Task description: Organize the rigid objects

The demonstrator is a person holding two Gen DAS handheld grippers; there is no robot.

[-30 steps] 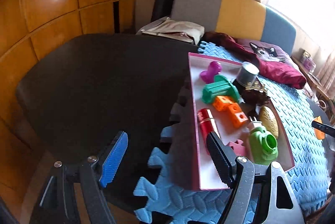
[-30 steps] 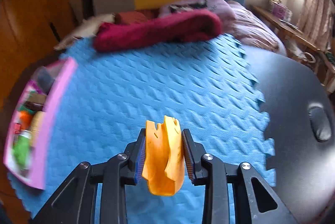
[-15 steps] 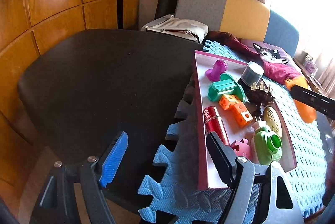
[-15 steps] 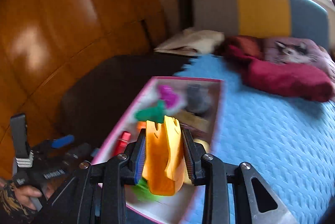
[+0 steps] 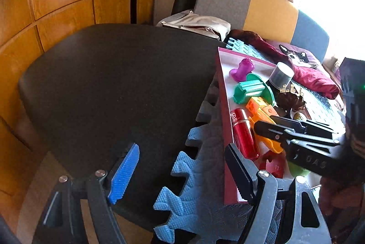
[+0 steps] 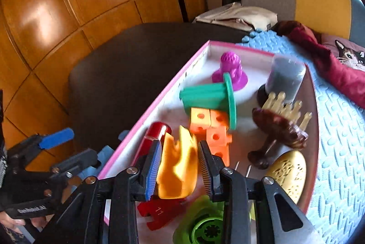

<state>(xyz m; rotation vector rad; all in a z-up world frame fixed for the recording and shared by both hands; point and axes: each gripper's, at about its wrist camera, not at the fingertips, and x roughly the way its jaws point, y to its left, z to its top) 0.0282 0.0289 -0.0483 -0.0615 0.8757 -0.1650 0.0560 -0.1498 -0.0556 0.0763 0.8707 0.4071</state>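
Orange piece [image 6: 178, 166]: between the pads of the right gripper [image 6: 178, 167], which have just eased apart a little; the right pad looks barely clear of it, hanging over the tray's near end.
Left gripper [image 5: 182, 173]: jaws wide, nothing between them, over the dark table [image 5: 109, 84] beside the tray.
Pink-rimmed tray [image 6: 159, 102]: on the blue foam mat [image 6: 337, 152]; holds a red cylinder [image 5: 244, 132], orange cubes [image 6: 209, 123], green spool [image 6: 212, 98], purple piece [image 6: 230, 70] and grey cylinder [image 6: 285, 79].

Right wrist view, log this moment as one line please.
right tool: just opening around orange piece, over pink tray | left tool: open, empty, beside tray
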